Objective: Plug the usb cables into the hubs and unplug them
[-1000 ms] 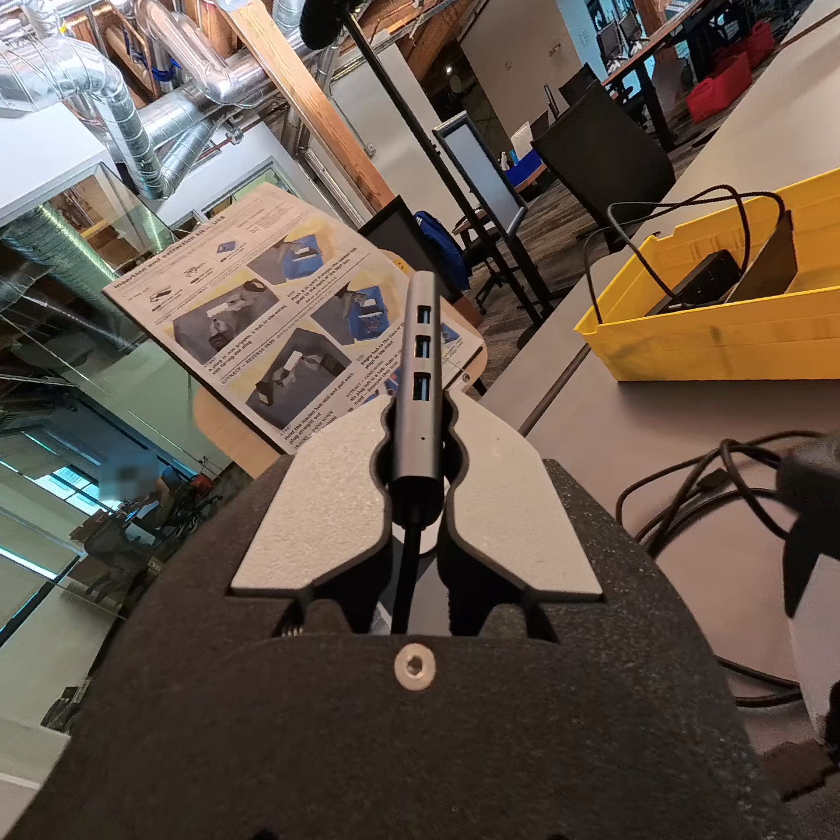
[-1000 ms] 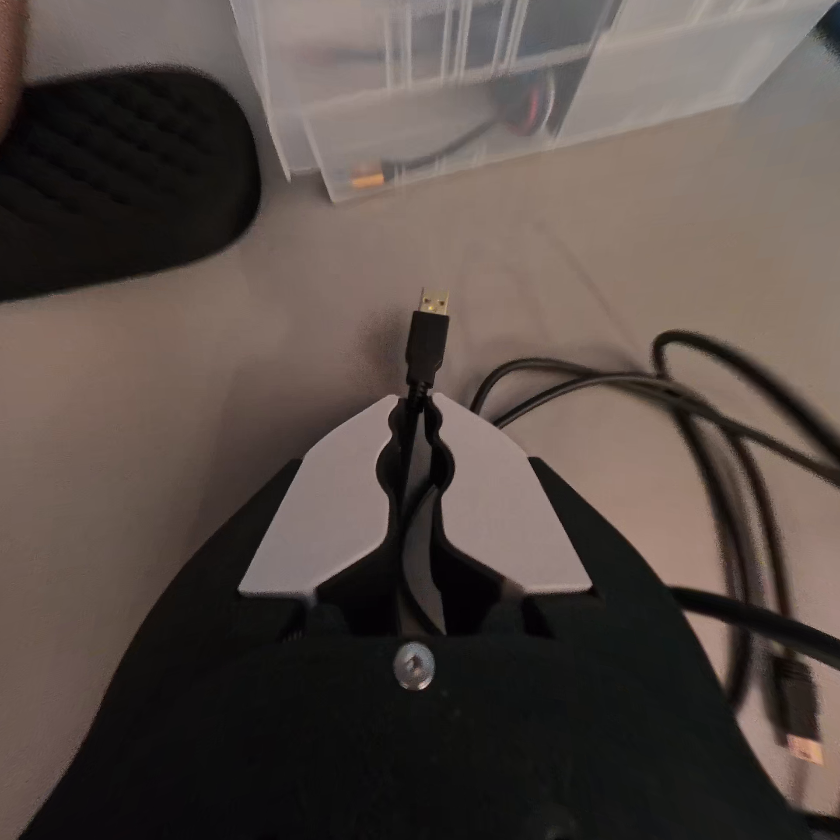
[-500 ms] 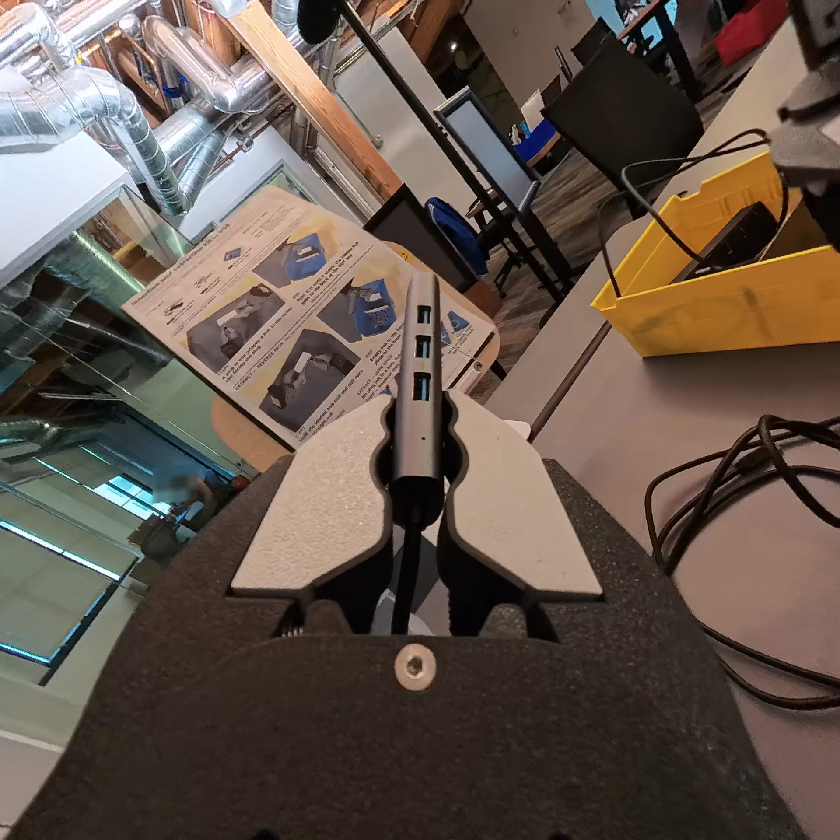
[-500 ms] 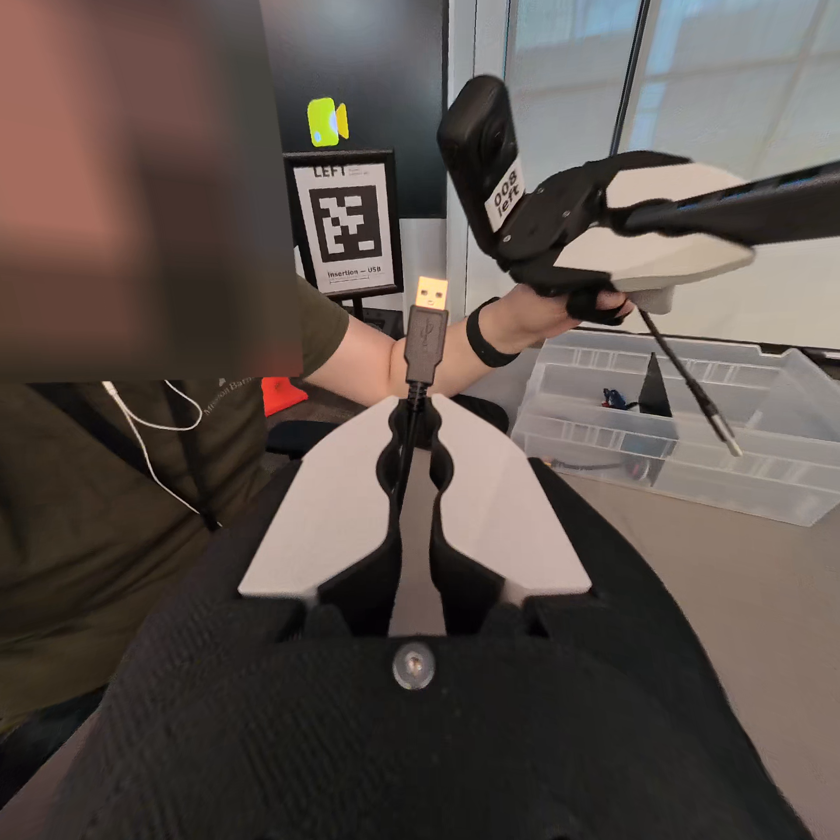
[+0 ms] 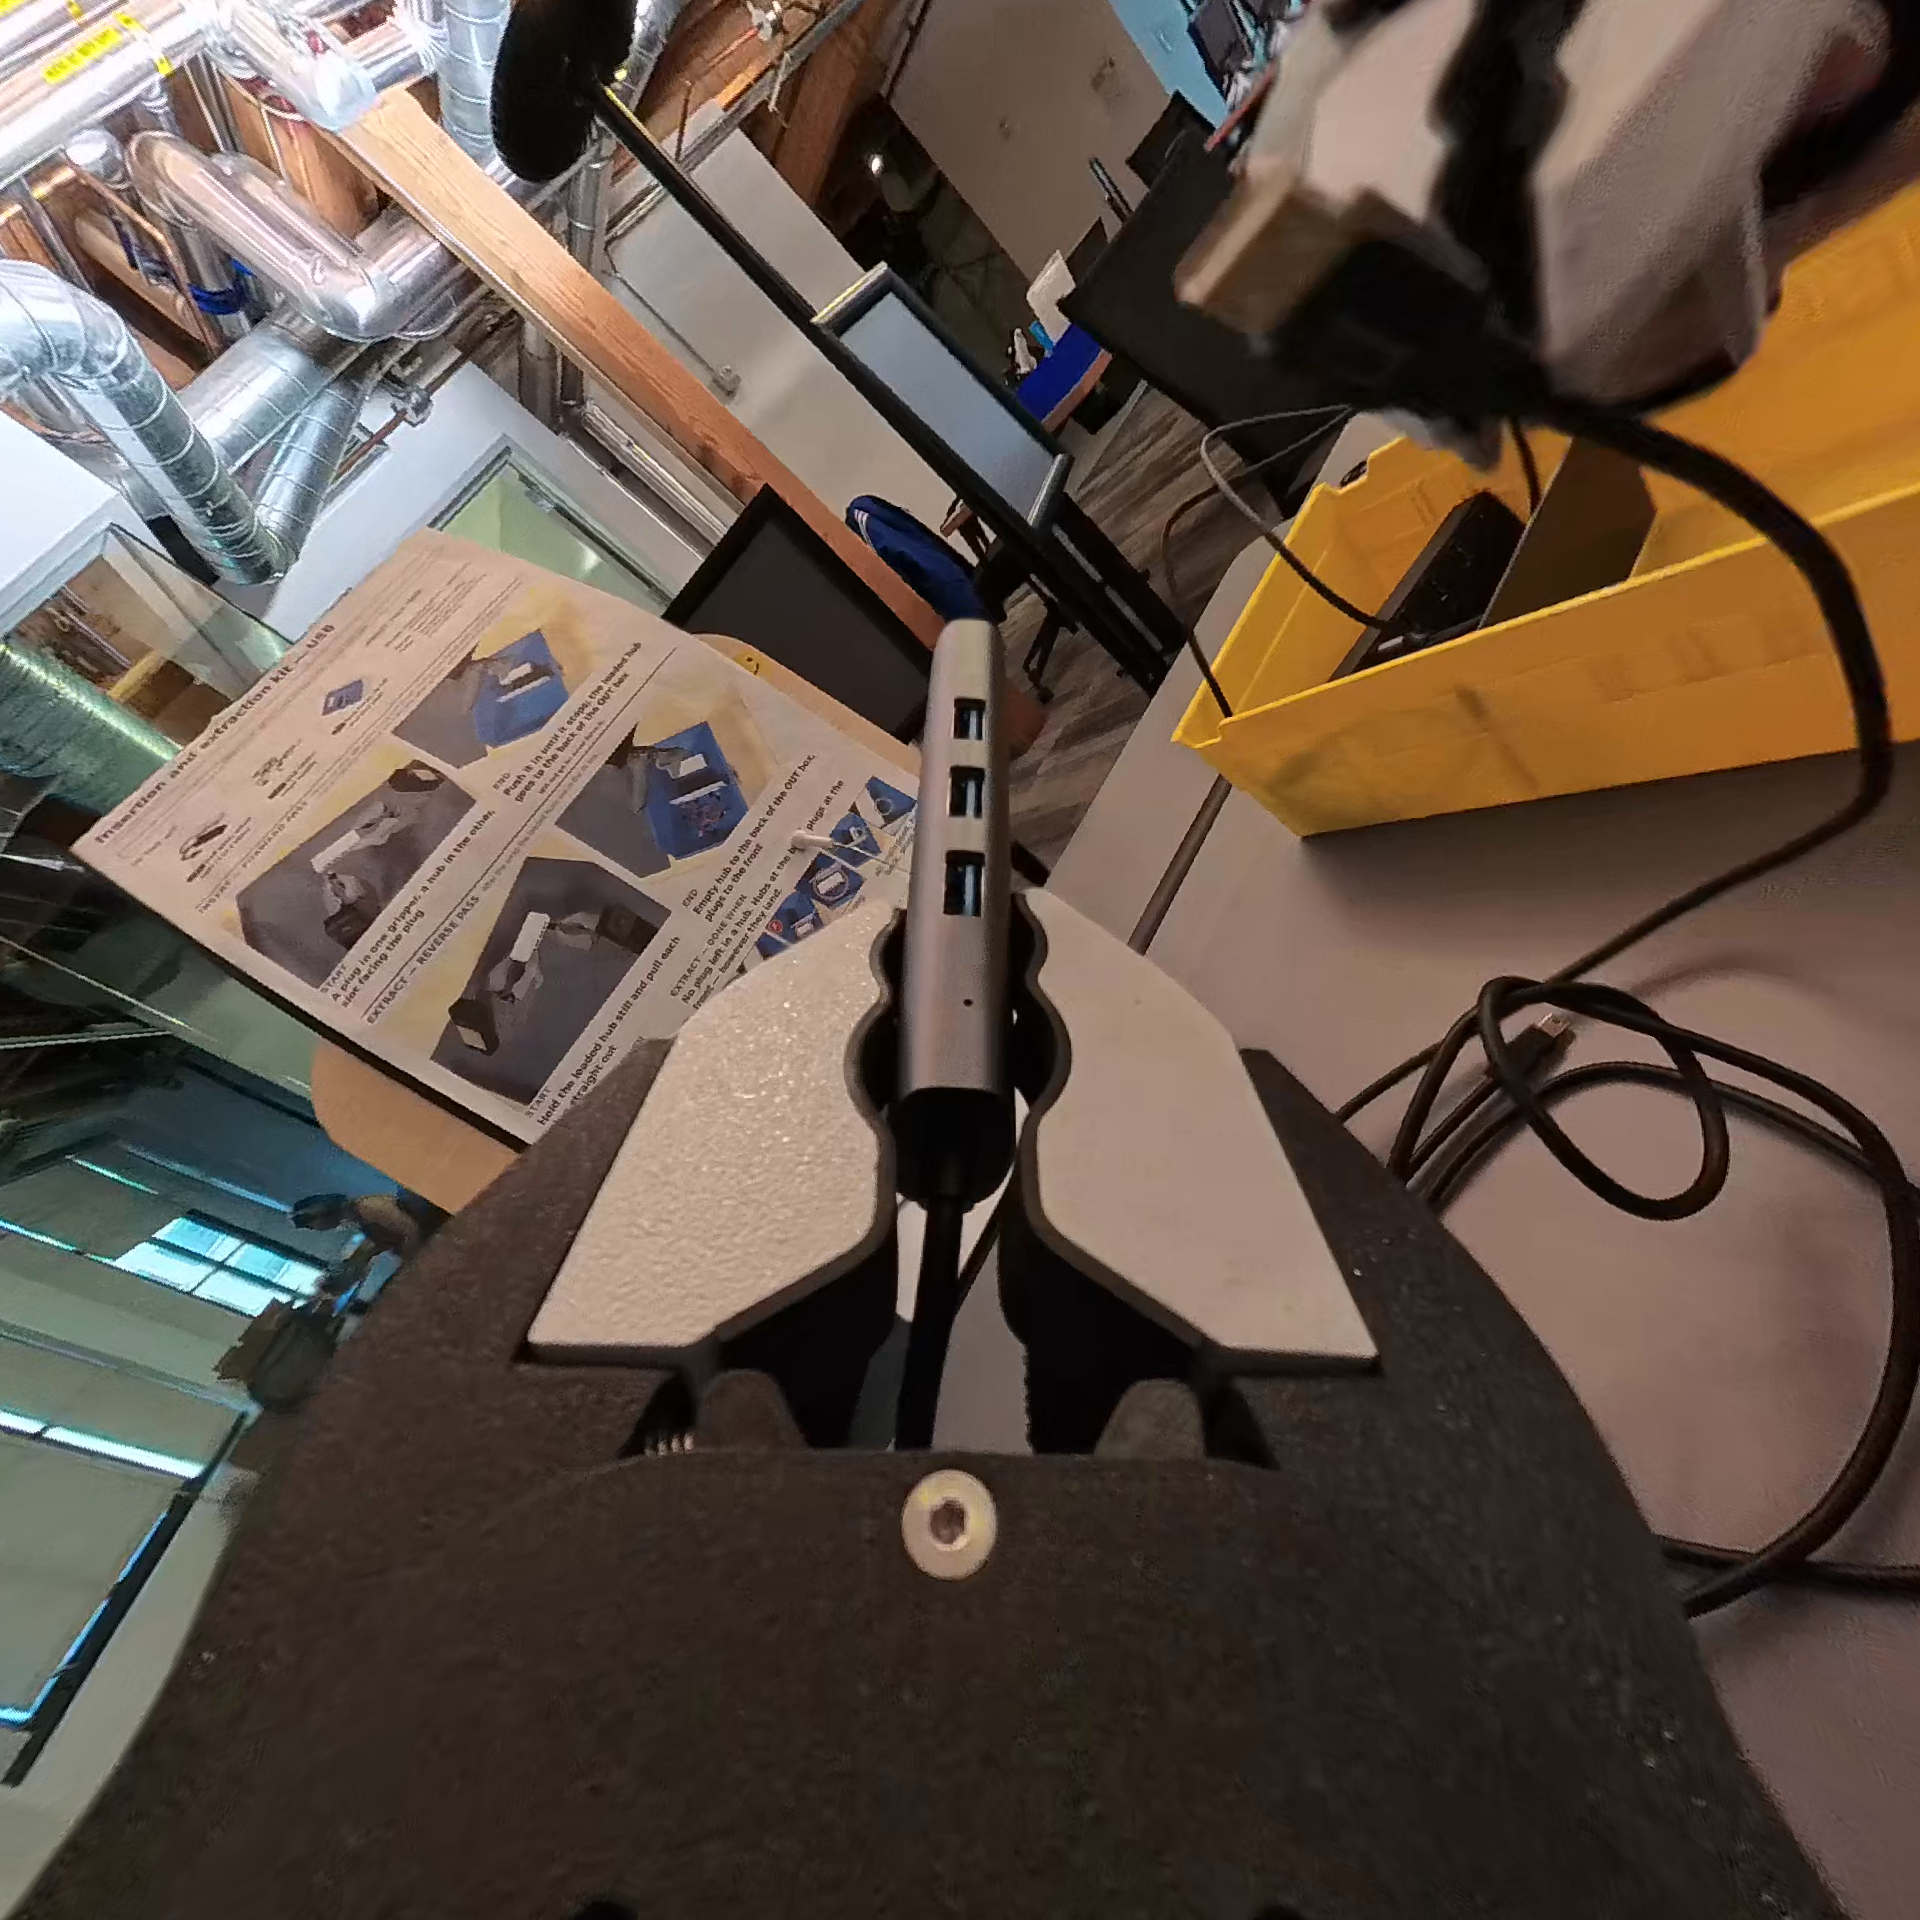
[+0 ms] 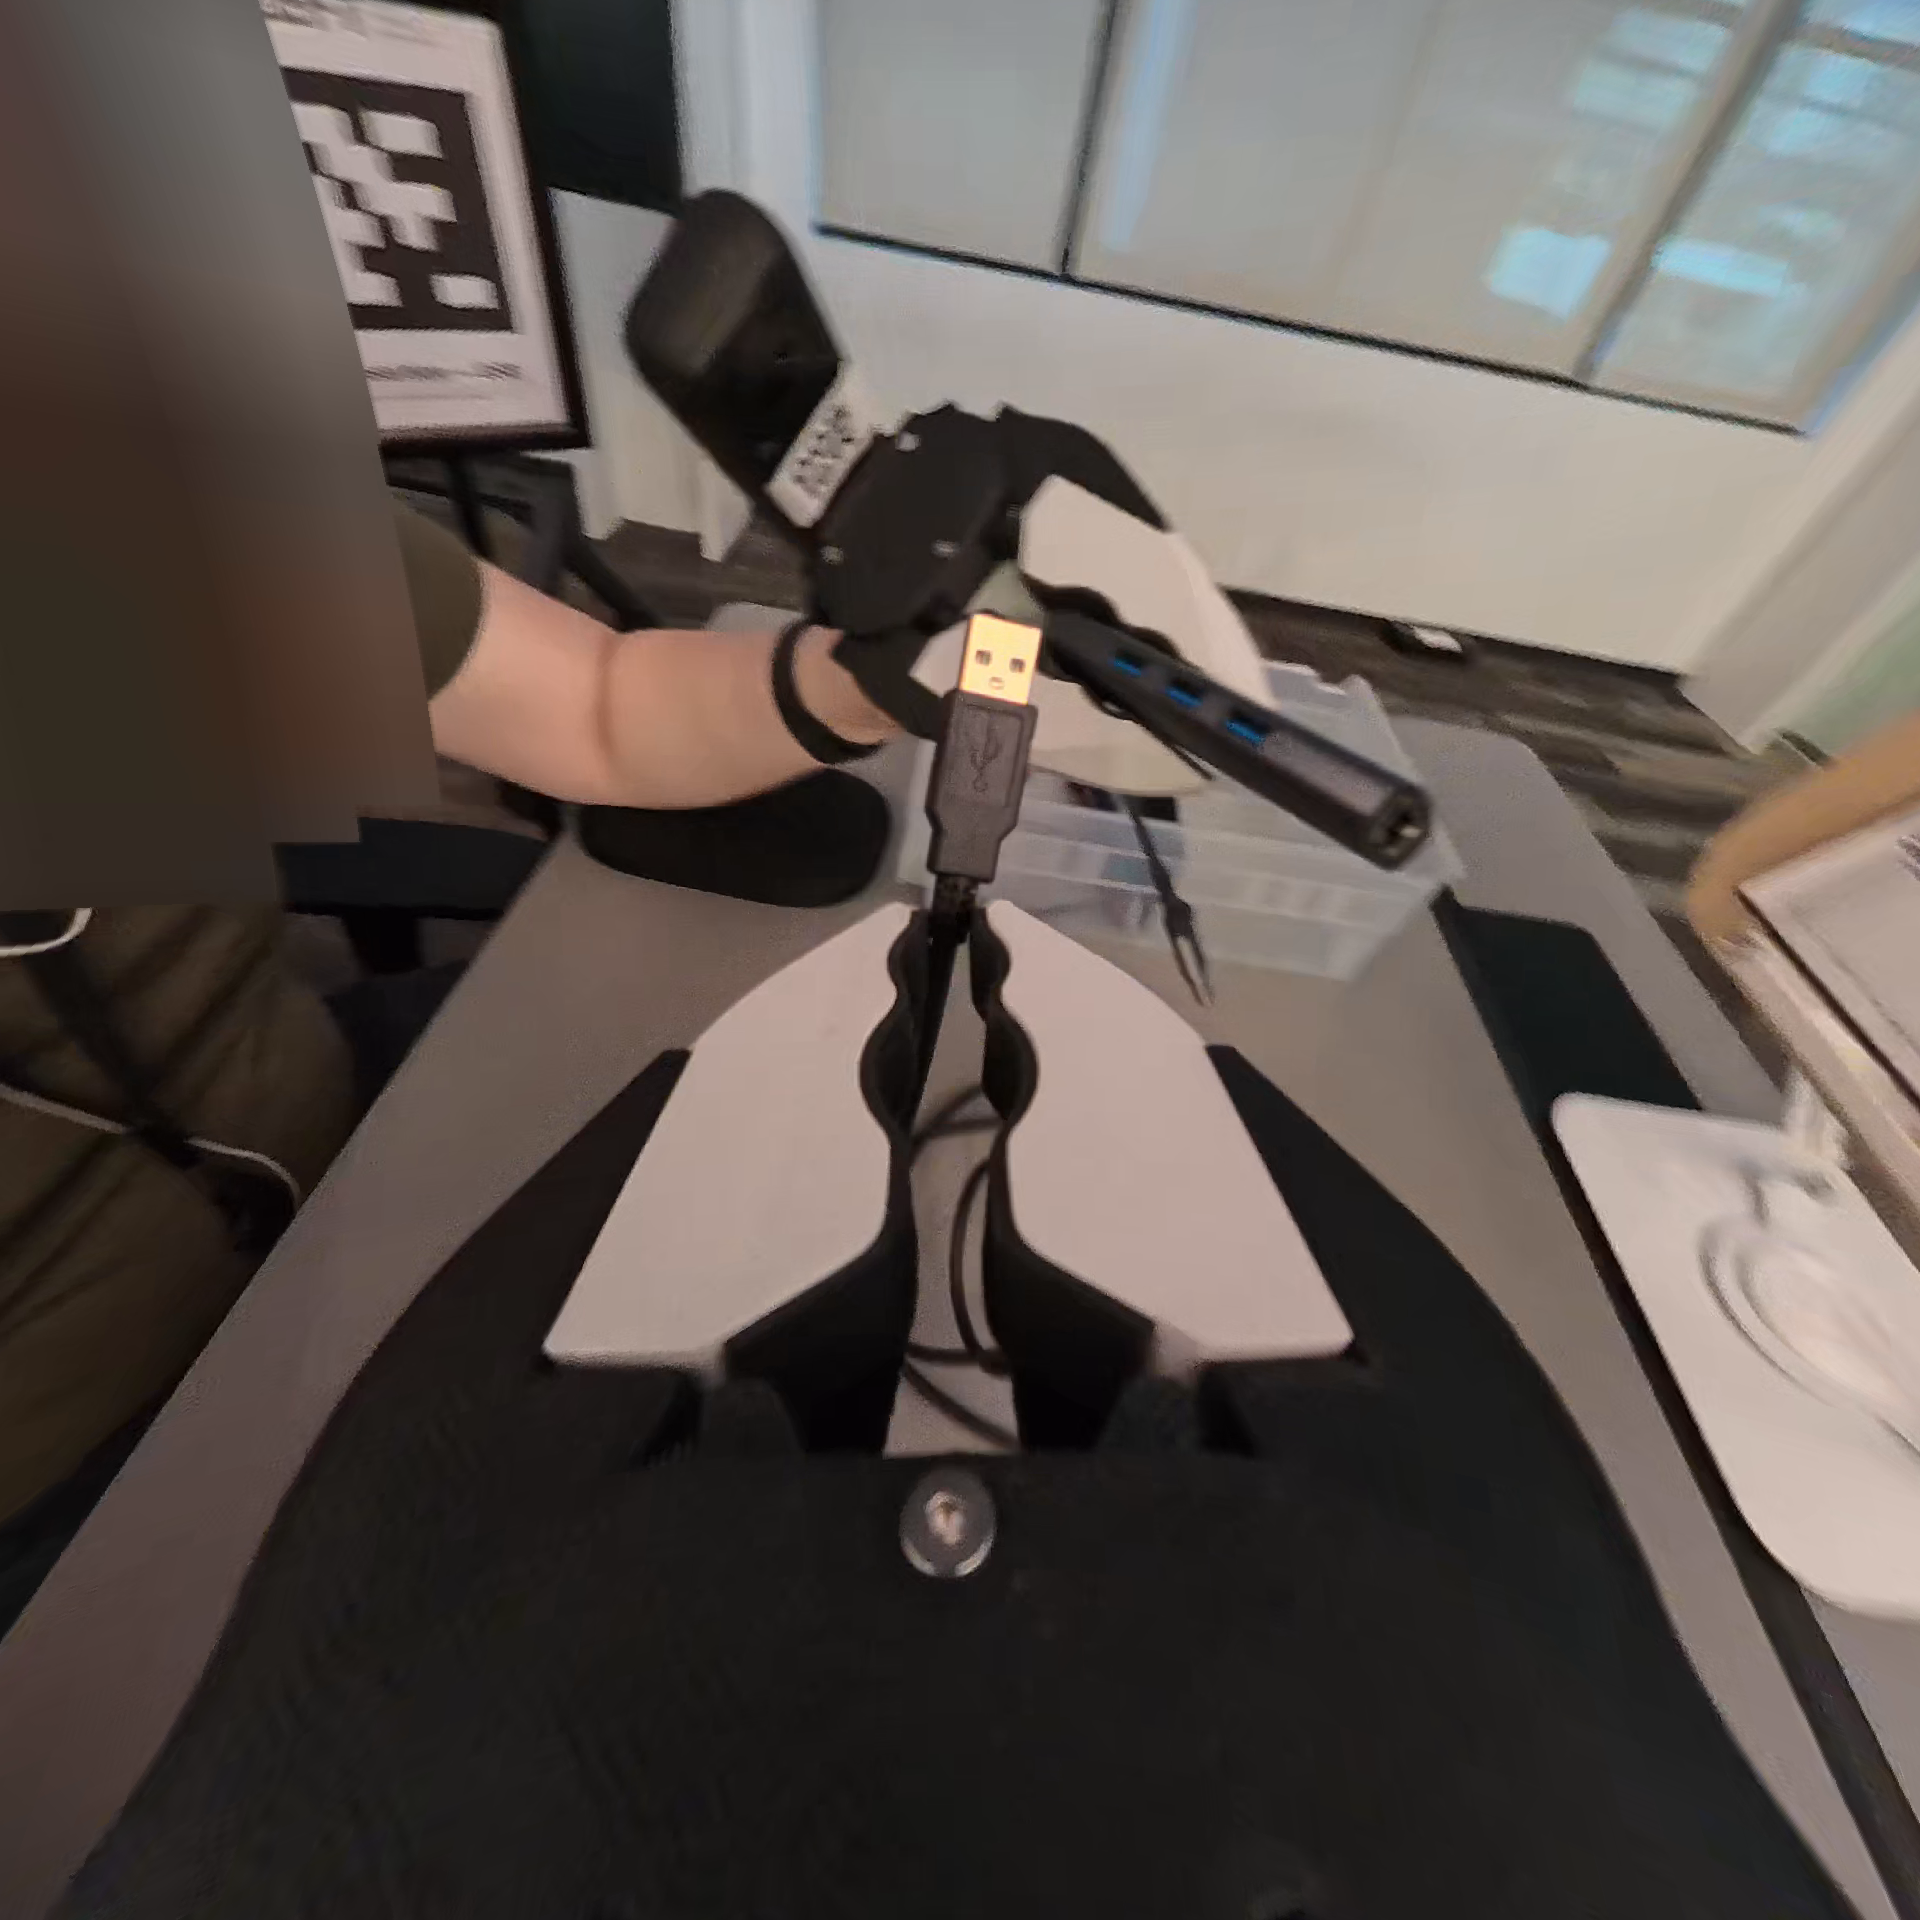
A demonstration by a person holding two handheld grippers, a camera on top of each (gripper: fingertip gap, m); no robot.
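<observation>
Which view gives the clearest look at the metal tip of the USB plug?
The right wrist view. The USB plug stands sharp above the right gripper, which grips its cable, gold tip facing the camera. In the left wrist view the plug is only a blurred shape at the upper right, above the hub clamped in the left gripper.

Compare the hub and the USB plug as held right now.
The hub is a long grey bar with three blue ports; the plug is short and black with a gold tip. The left claw clamps the hub's body; the right claw pinches the cable just behind the plug. Both are held in the air, not yet joined.
</observation>
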